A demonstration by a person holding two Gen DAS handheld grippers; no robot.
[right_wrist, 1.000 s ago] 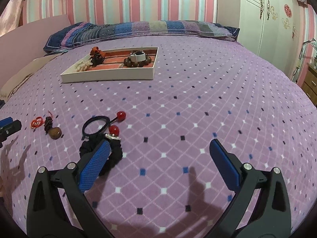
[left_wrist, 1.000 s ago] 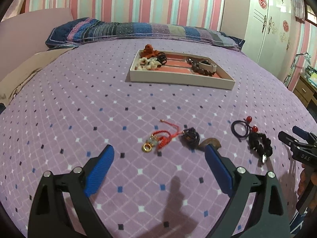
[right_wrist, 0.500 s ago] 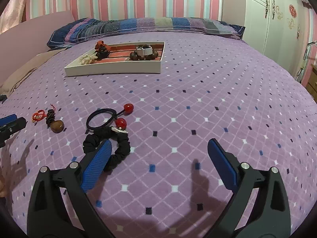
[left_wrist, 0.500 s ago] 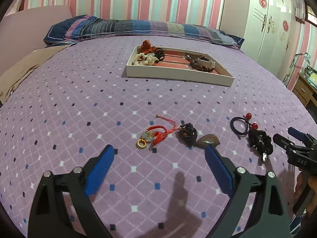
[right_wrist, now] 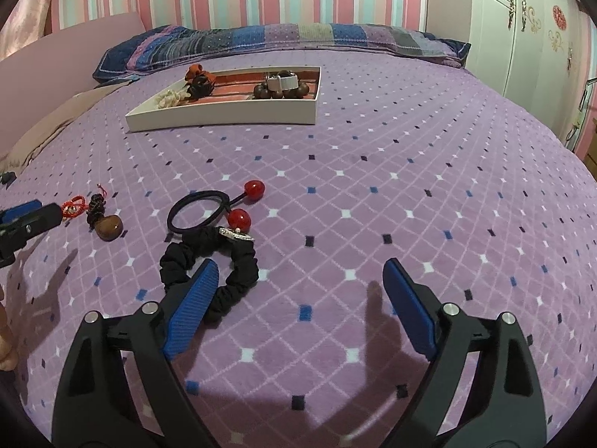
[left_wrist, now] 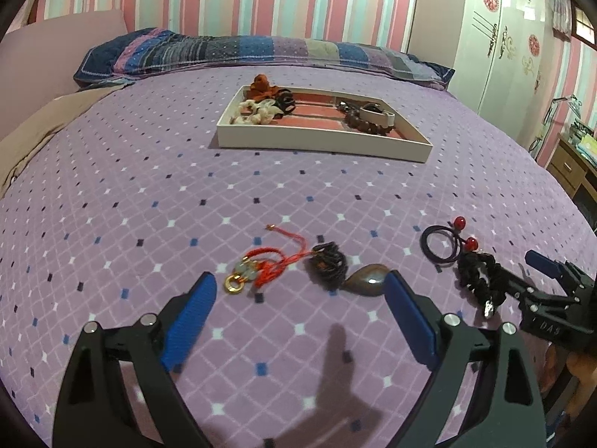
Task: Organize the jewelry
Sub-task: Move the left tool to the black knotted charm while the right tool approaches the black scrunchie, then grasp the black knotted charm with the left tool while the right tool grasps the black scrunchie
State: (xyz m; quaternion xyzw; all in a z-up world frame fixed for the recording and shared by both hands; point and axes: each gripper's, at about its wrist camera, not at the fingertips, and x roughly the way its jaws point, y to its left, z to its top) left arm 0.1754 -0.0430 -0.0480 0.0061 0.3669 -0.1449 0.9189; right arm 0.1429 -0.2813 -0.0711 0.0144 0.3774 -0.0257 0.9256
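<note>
A white tray (left_wrist: pixel 321 141) with scrunchies and a bead bracelet sits far on the purple bed; it also shows in the right wrist view (right_wrist: pixel 224 117). My left gripper (left_wrist: pixel 298 295) is open and empty, just short of a red cord charm with a gold ring (left_wrist: pixel 257 267) and a dark cord with a brown stone pendant (left_wrist: pixel 367 280). My right gripper (right_wrist: pixel 300 282) is open and empty; its left finger (right_wrist: pixel 194 295) lies over a black scrunchie (right_wrist: pixel 224 261). A black hair tie with red balls (right_wrist: pixel 209 207) lies just beyond.
A striped pillow (left_wrist: pixel 261 50) lies at the head of the bed. A white wardrobe (left_wrist: pixel 500 37) stands at the right. A wooden desk (left_wrist: pixel 571 164) is by the bed's right edge. A beige cloth (left_wrist: pixel 33 130) lies at the left.
Both grippers have moved forward and lower toward the loose pieces. The right gripper's left finger now overlaps the black scrunchie. Both stay open.
</note>
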